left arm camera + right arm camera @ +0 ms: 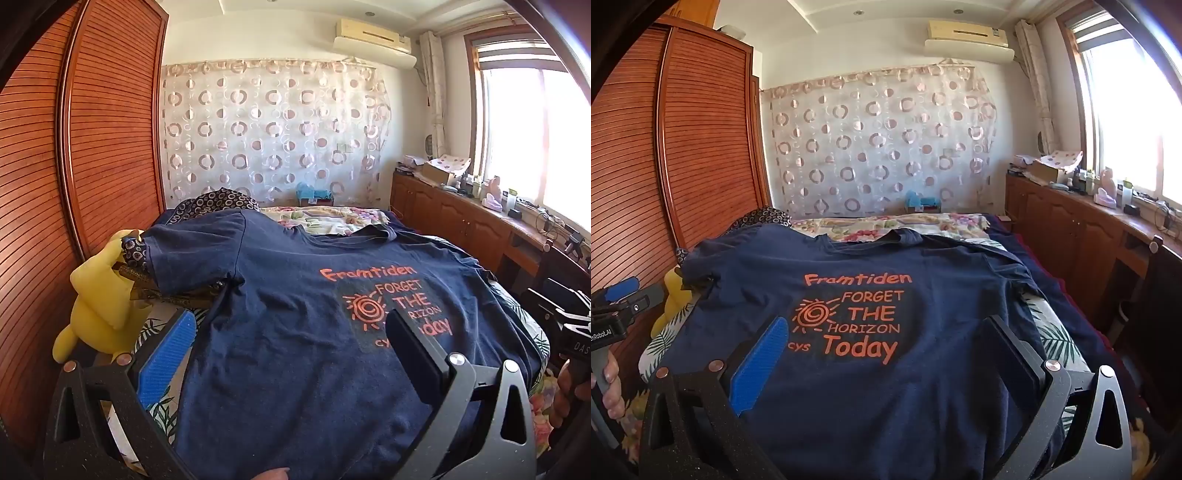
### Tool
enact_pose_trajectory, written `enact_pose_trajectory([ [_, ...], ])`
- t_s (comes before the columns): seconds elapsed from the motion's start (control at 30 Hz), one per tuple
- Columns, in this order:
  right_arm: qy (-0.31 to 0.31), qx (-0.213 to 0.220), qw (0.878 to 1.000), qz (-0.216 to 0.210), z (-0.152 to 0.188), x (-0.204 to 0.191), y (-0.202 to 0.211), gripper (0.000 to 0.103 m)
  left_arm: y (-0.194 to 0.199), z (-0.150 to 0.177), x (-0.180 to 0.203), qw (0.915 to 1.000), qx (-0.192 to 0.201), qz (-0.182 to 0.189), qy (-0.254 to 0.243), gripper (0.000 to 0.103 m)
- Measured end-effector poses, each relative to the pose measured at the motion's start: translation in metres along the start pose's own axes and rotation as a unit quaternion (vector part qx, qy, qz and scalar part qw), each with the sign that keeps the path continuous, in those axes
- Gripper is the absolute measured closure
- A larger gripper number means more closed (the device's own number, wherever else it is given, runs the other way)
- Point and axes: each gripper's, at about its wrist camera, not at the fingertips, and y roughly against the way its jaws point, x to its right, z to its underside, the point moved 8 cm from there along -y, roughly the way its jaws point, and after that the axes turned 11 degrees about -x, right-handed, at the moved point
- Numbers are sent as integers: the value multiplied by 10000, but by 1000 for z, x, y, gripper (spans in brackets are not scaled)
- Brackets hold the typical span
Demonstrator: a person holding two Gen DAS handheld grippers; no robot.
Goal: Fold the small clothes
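A navy T-shirt (295,332) with orange print lies spread flat on the bed, collar at the far end; it also shows in the right wrist view (871,387). My left gripper (291,328) is open, hovering above the shirt's lower left part, holding nothing. My right gripper (890,336) is open above the shirt's lower middle, holding nothing. The left gripper also shows at the left edge of the right wrist view (620,295), and the right gripper's body shows at the right edge of the left wrist view (569,325).
A yellow plush toy (99,295) sits at the bed's left edge beside a wooden slatted wardrobe (74,166). A floral quilt (886,225) and patterned pillow (221,201) lie at the bed's far end. A cluttered wooden cabinet (1089,221) runs under the window on the right.
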Motion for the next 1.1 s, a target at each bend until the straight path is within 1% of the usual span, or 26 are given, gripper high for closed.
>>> enact_pose_trajectory([
  [1.1,8,8,10000,-23,0,-2,-1,0,0,0,-2,10000,3,6,4,0],
])
